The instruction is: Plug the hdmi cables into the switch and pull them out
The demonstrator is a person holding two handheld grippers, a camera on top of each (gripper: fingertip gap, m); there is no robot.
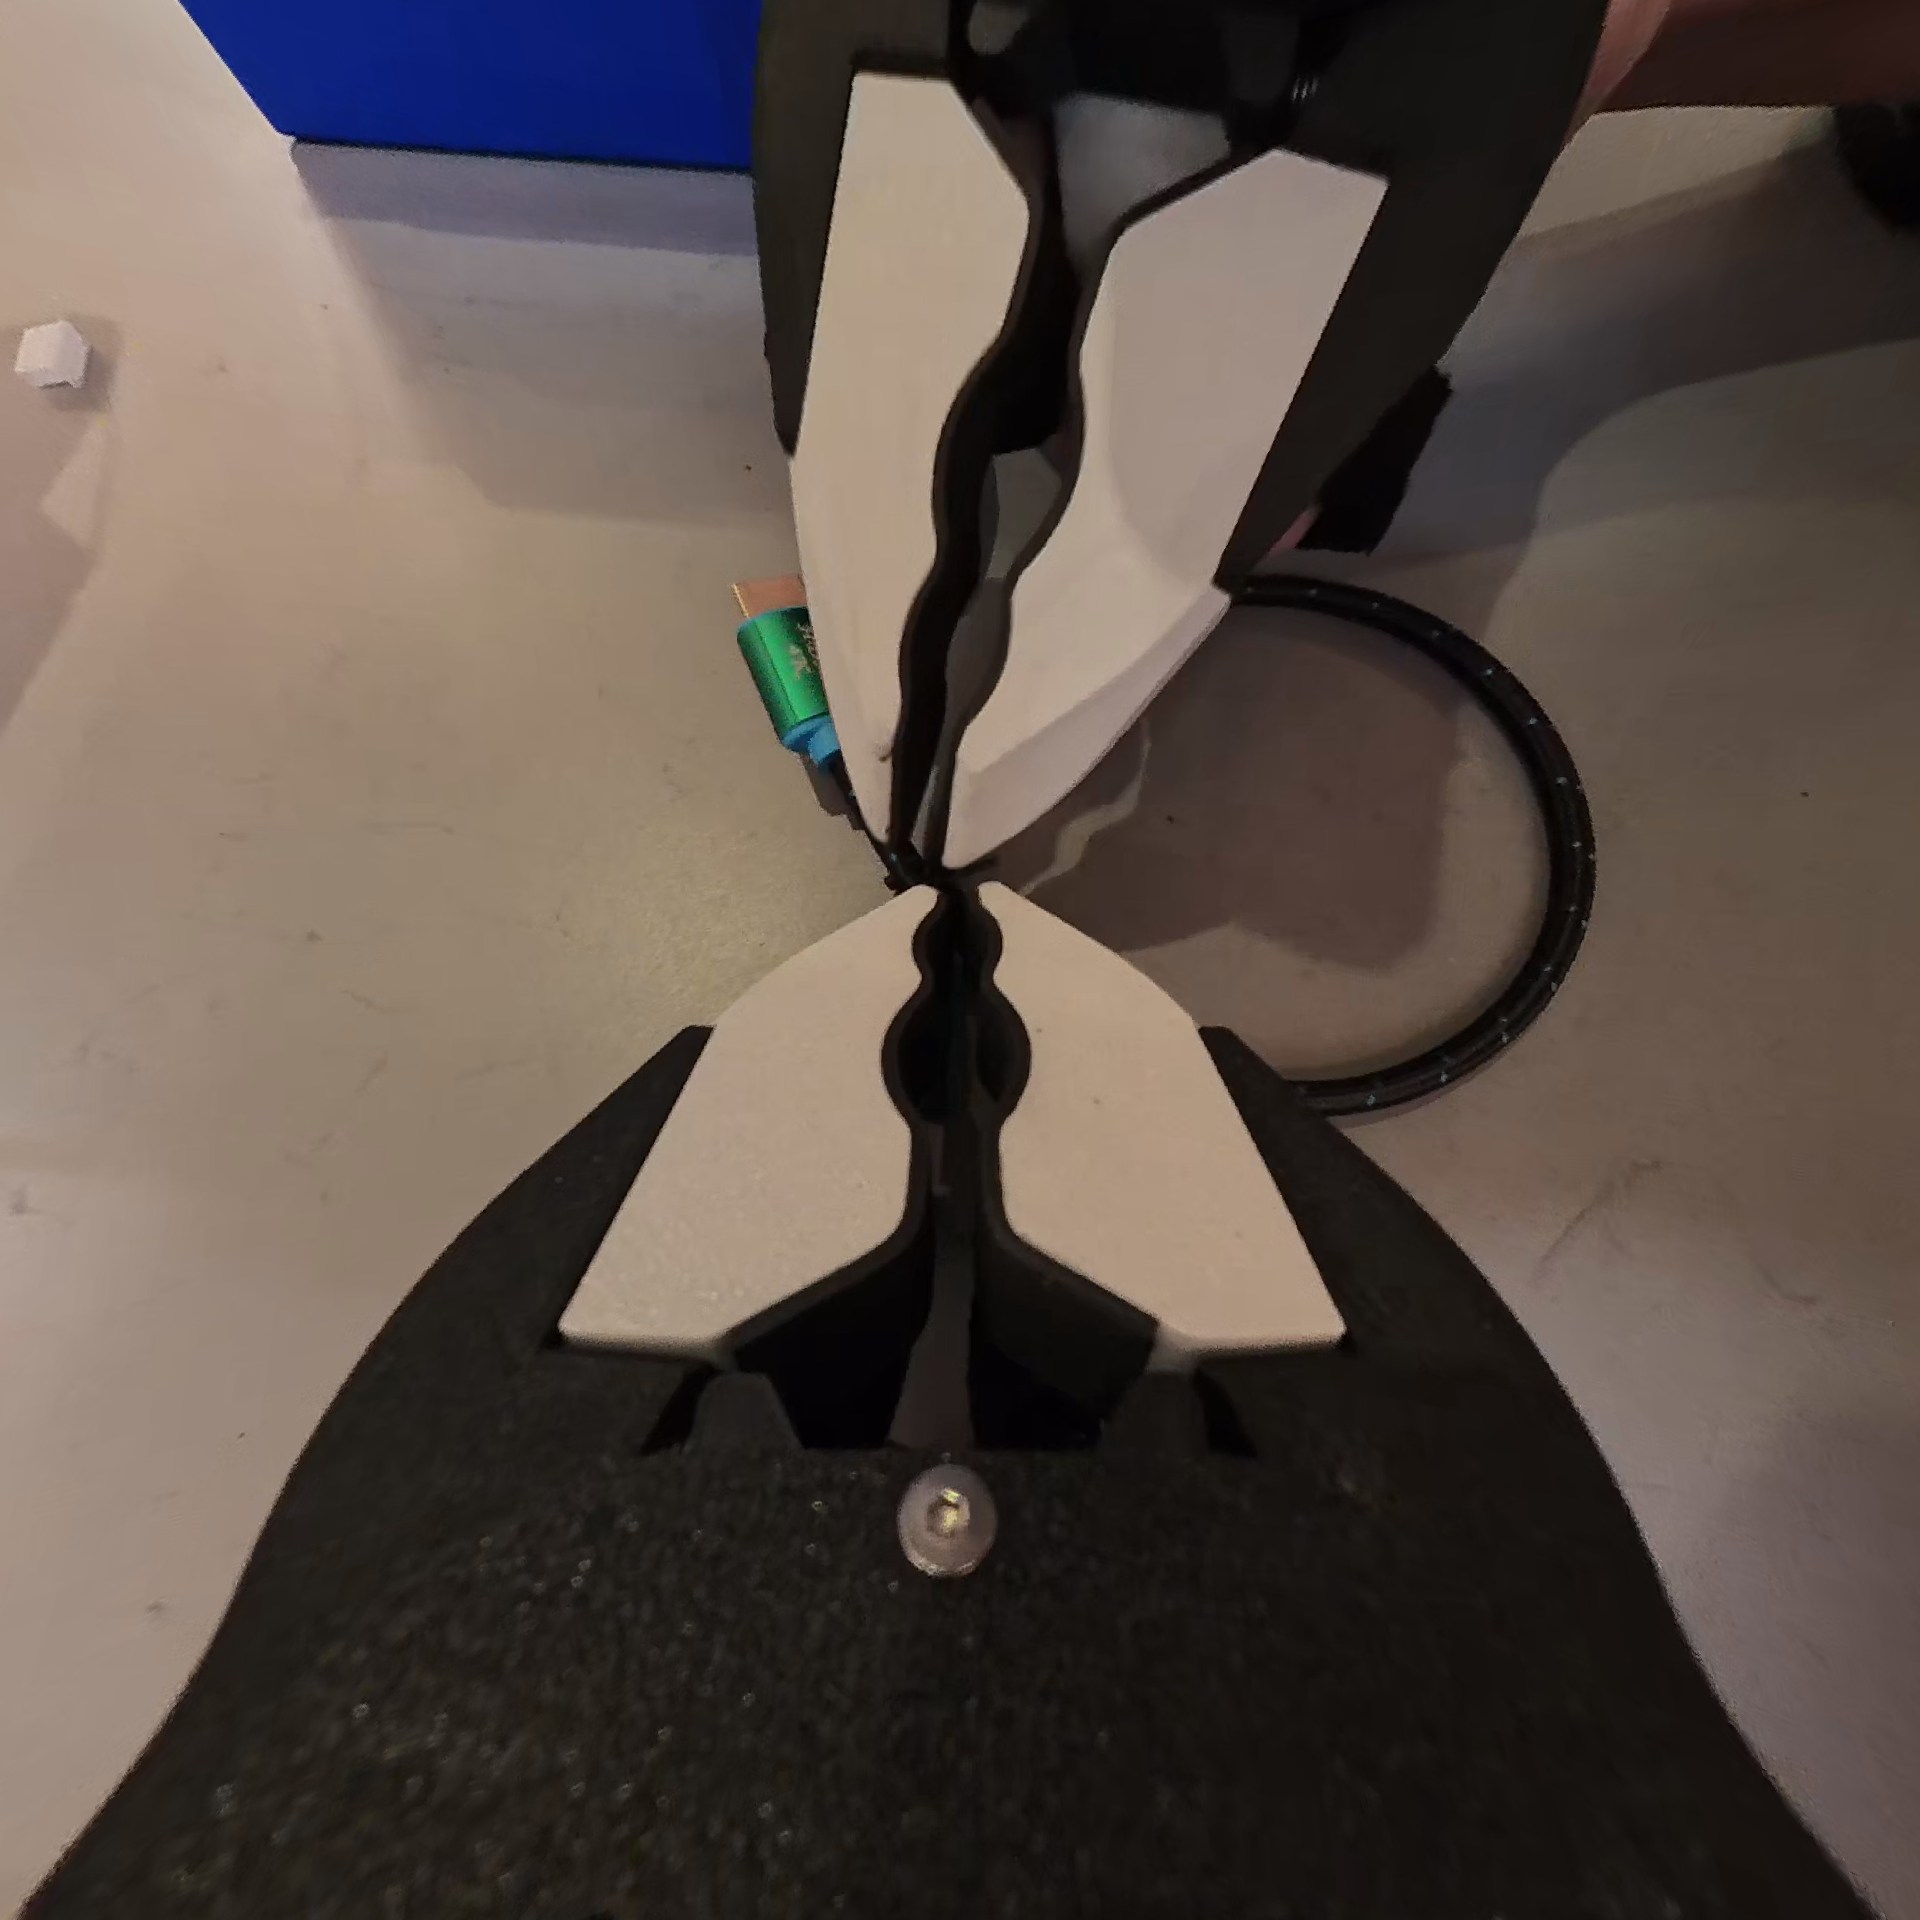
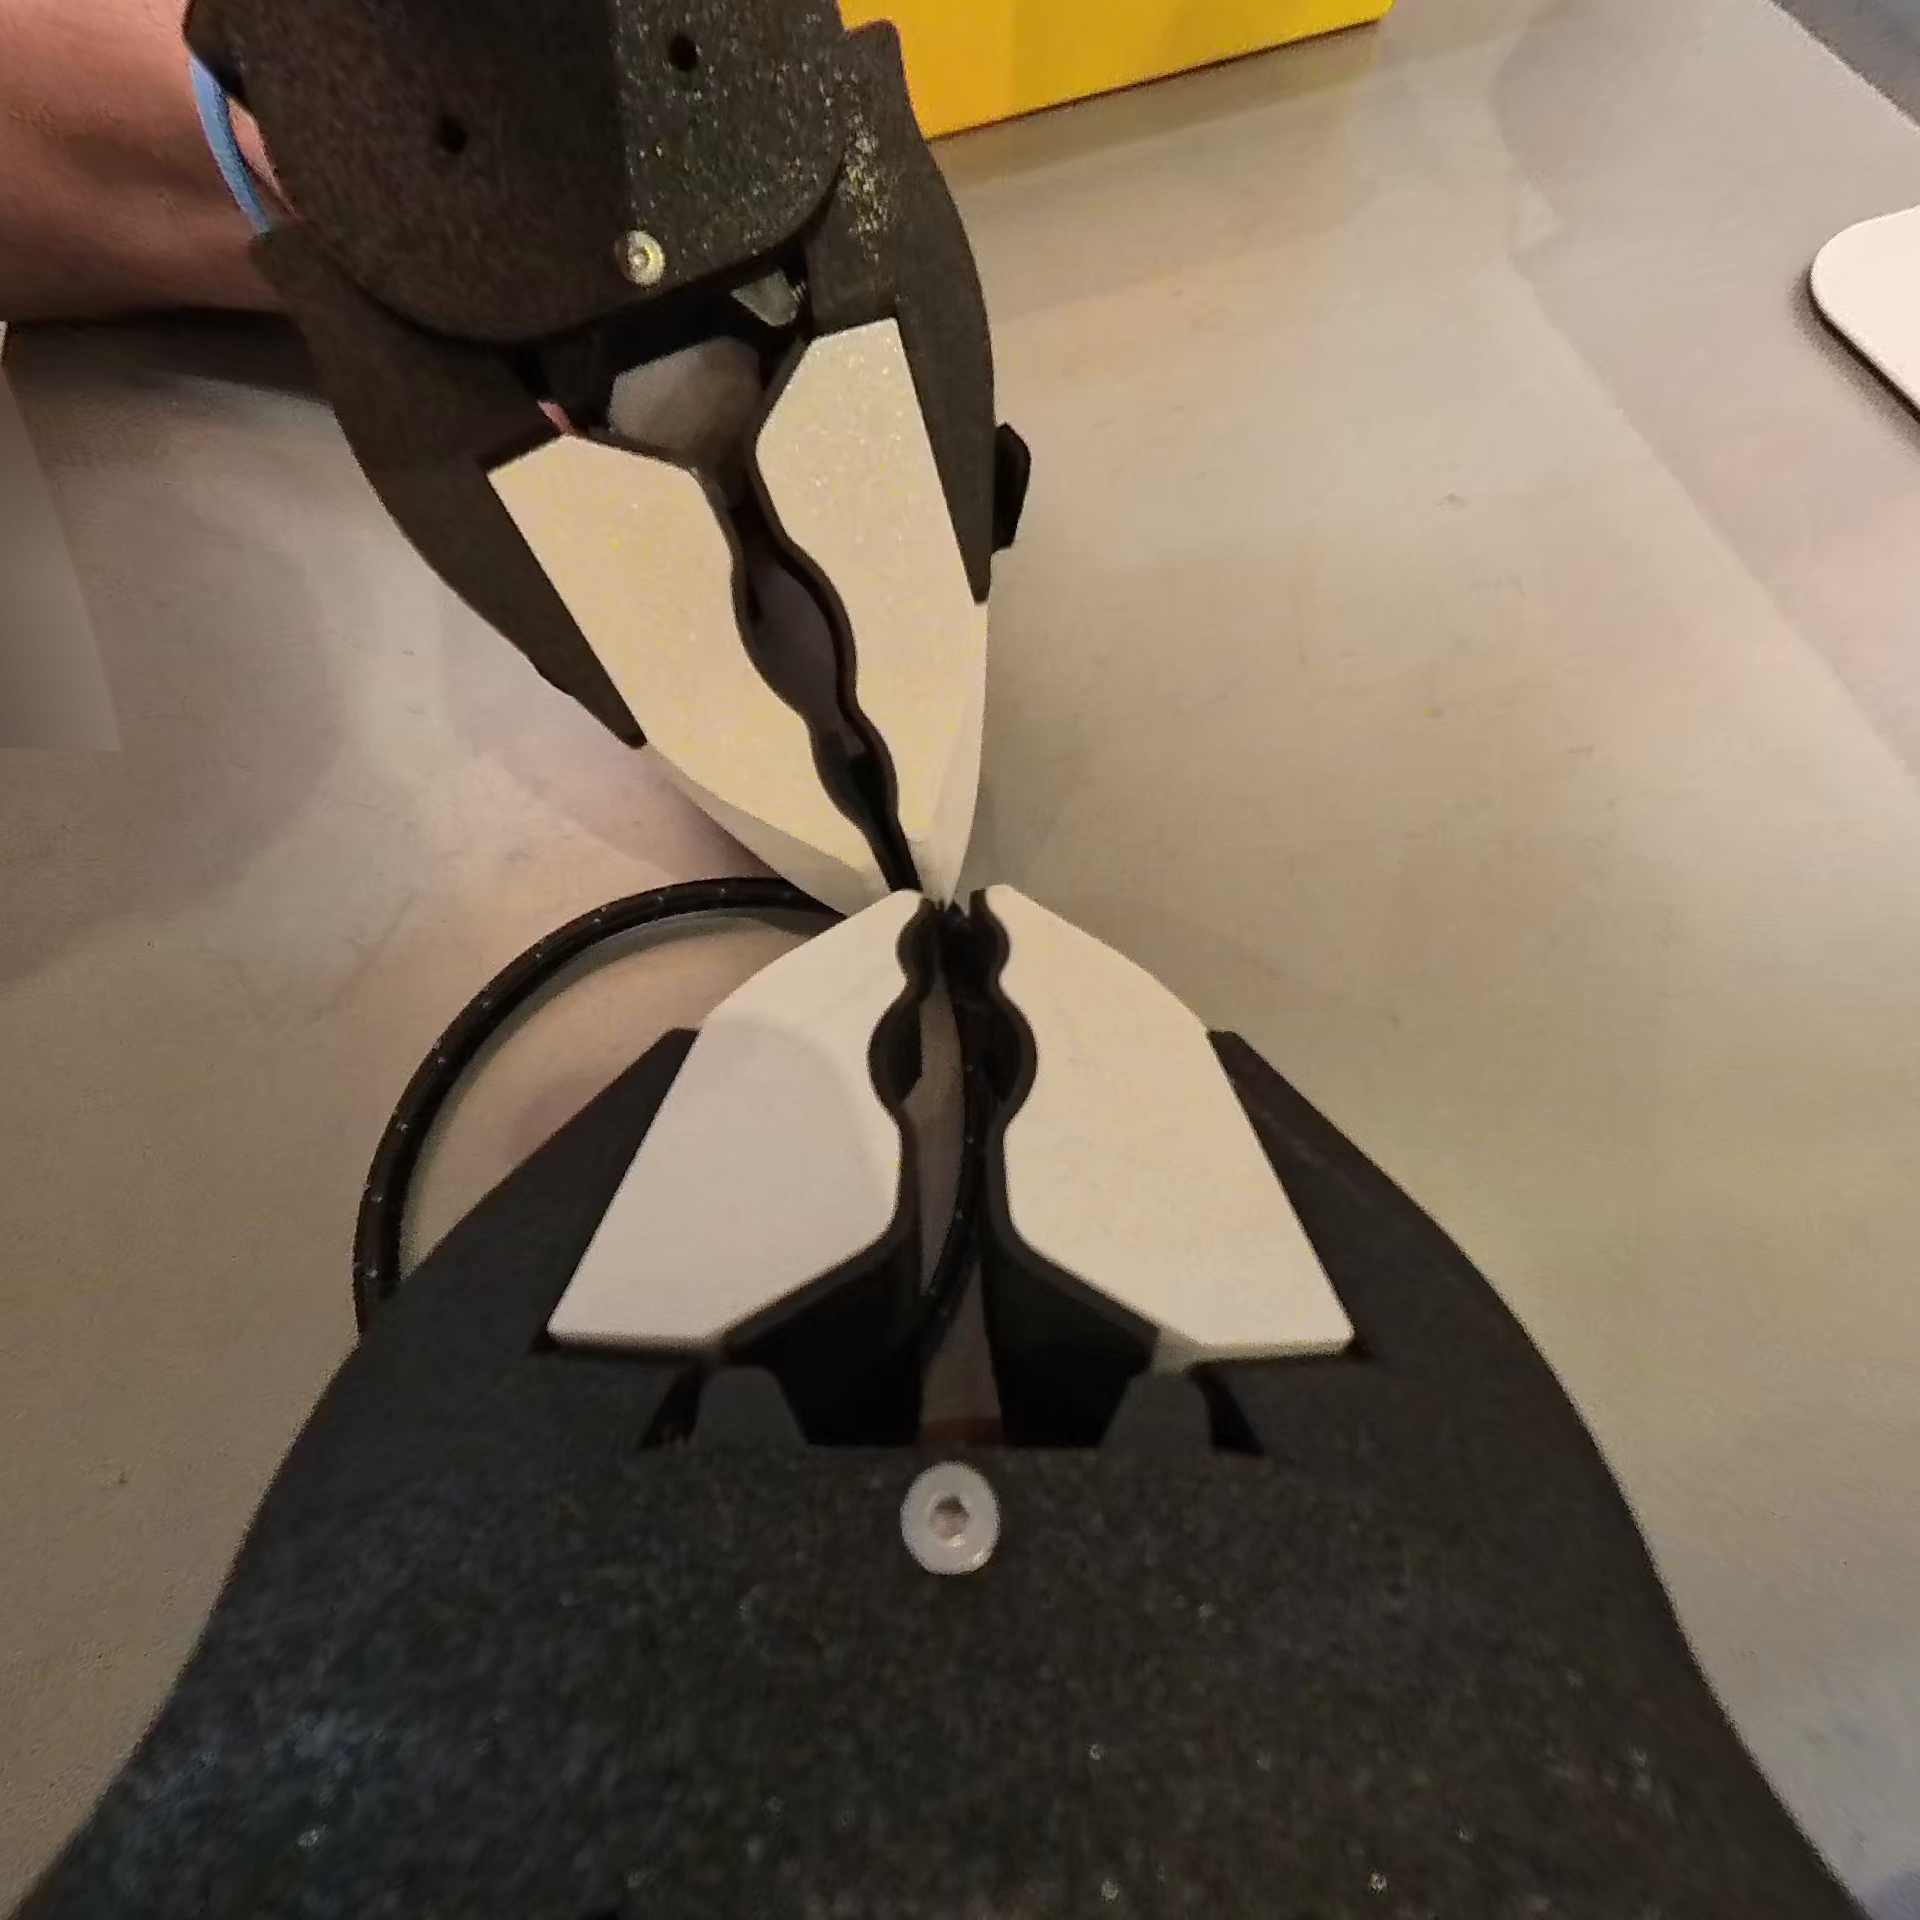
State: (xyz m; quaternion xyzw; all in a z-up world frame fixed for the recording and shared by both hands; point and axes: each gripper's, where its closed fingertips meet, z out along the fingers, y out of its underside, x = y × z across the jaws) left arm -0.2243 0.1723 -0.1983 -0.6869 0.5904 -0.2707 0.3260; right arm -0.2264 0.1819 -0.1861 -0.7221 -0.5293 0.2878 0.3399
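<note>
The black braided HDMI cable (image 1: pixel 1558 831) is pinched tip to tip by the closed left gripper (image 1: pixel 951 902) and right gripper (image 2: pixel 951 902), apparently for repositioning; its green plug (image 1: pixel 784 675) lies just beyond, unplugged.

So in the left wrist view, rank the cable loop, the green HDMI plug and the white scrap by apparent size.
1. cable loop, clearly largest.
2. green HDMI plug, partly hidden behind the right gripper.
3. white scrap, smallest, though it lies farther off, so unsure.

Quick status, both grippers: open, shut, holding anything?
Left gripper: shut on the black braided cable, just behind its green plug.
Right gripper: shut on the same cable, tip to tip with the left.
</note>
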